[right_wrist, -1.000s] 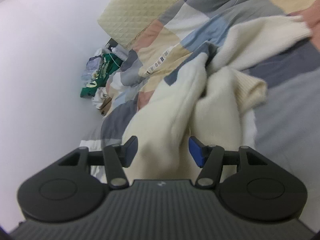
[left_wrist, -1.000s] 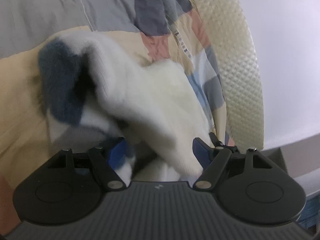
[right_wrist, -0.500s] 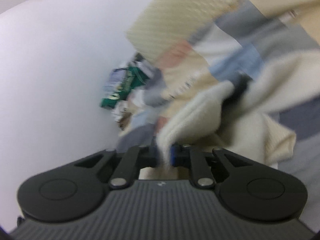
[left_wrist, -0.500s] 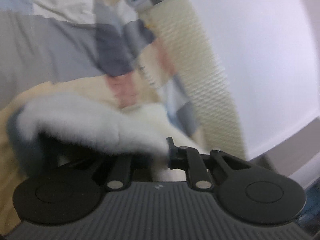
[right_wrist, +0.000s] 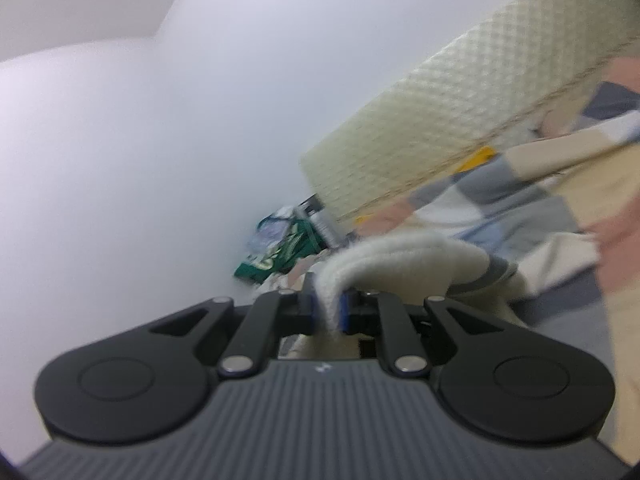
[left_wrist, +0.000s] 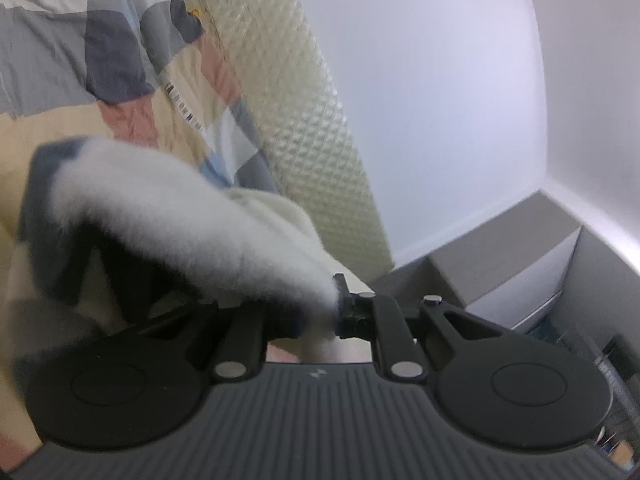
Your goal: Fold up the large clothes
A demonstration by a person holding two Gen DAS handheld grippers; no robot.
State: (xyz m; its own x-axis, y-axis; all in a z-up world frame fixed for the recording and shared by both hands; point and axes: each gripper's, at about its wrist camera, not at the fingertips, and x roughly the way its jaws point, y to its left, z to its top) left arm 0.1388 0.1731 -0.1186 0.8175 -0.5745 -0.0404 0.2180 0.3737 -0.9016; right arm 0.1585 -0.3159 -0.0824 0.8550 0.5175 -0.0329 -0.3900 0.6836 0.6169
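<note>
1. On the bed, over a patchwork quilt (left_wrist: 120,60), both grippers have hold of one cream knit sweater (left_wrist: 168,208), which has a dark blue patch at its far end

2. Left gripper (left_wrist: 320,312): the fingers are pressed together on a thick fold of the sweater; the near finger is buried under the cloth, so only the right-hand one shows. Its jaws have just been closing, and the knit is between them

3. Right gripper (right_wrist: 328,312): the blue pads (right_wrist: 343,314) pinch a thin edge of the sweater (right_wrist: 400,256), which arches up out of the jaws and falls back toward the quilt (right_wrist: 520,200)

4. Where the sweater is: bunched and partly lifted, hanging between the two grips, with the rest trailing on the quilt. It lies near the padded headboard (left_wrist: 304,120); clutter (right_wrist: 280,248) sits on the floor by the wall beyond

5. Done, as I judge it: only the pick-up. Two points are gripped and the cloth is coming off the bed

6. Left to do: nearly everything. The sweater looks crumpled, with no flat panel or crease visible, so it probably needs shaking out and spreading before sleeves and body can be folded. Blur hides which parts of the garment are held
</note>
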